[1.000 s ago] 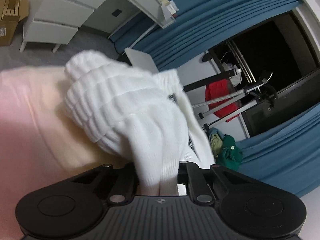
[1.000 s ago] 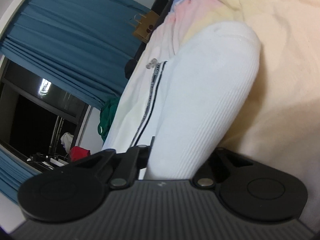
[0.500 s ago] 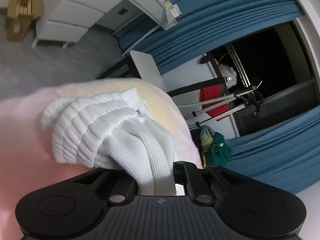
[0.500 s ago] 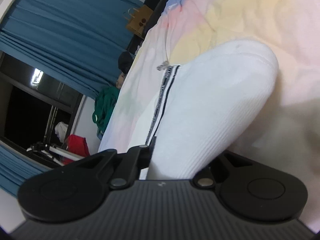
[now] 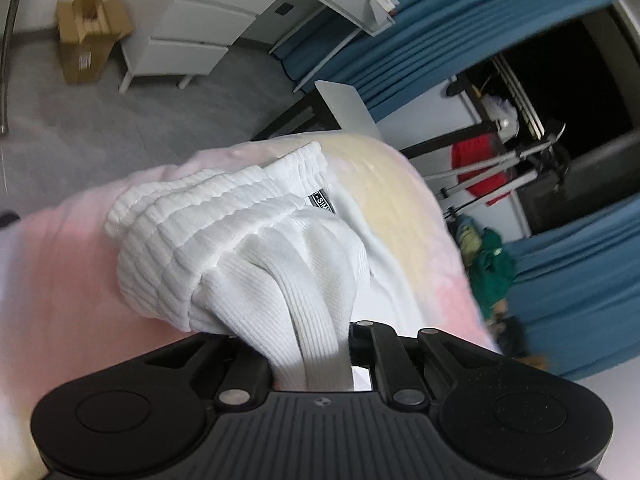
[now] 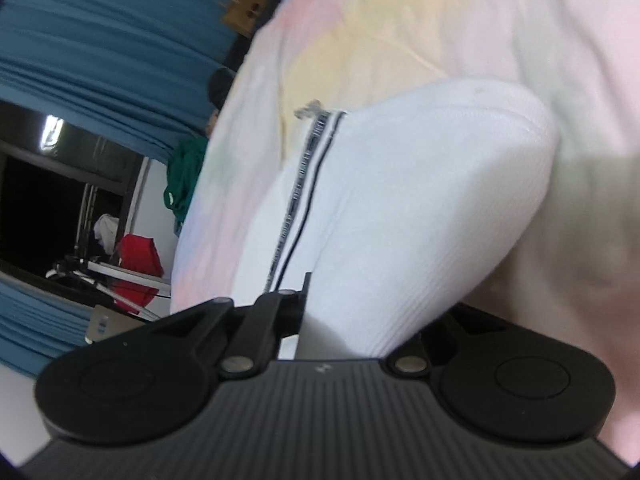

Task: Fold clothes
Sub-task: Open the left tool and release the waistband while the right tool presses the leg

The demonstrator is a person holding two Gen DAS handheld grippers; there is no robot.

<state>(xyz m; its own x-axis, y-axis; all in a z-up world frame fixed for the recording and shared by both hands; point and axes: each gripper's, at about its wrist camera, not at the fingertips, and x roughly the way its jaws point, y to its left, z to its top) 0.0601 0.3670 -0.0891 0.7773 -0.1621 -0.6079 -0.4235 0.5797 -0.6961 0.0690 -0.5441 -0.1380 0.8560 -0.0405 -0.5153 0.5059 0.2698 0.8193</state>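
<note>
A white ribbed garment [image 5: 224,240] with an elastic waistband and a small label lies bunched on a pastel pink and yellow bed cover [image 5: 60,280]. My left gripper [image 5: 310,344] is shut on a fold of it, and the cloth hides the fingertips. In the right wrist view the same white garment [image 6: 420,208] shows a black and white side stripe [image 6: 304,184]. My right gripper [image 6: 352,320] is shut on its smooth end, low over the bed cover [image 6: 440,20].
A white drawer unit [image 5: 192,28] and a cardboard box [image 5: 88,40] stand on the grey floor beyond the bed. Blue curtains [image 5: 460,20], a metal stand with red cloth [image 5: 480,168] and a green clothes pile [image 5: 492,268] are at the right.
Both grippers have swung lower over the bed with the garment. In the left view the bunched waistband came down onto the cover. The right view moved a little further over the cover.
</note>
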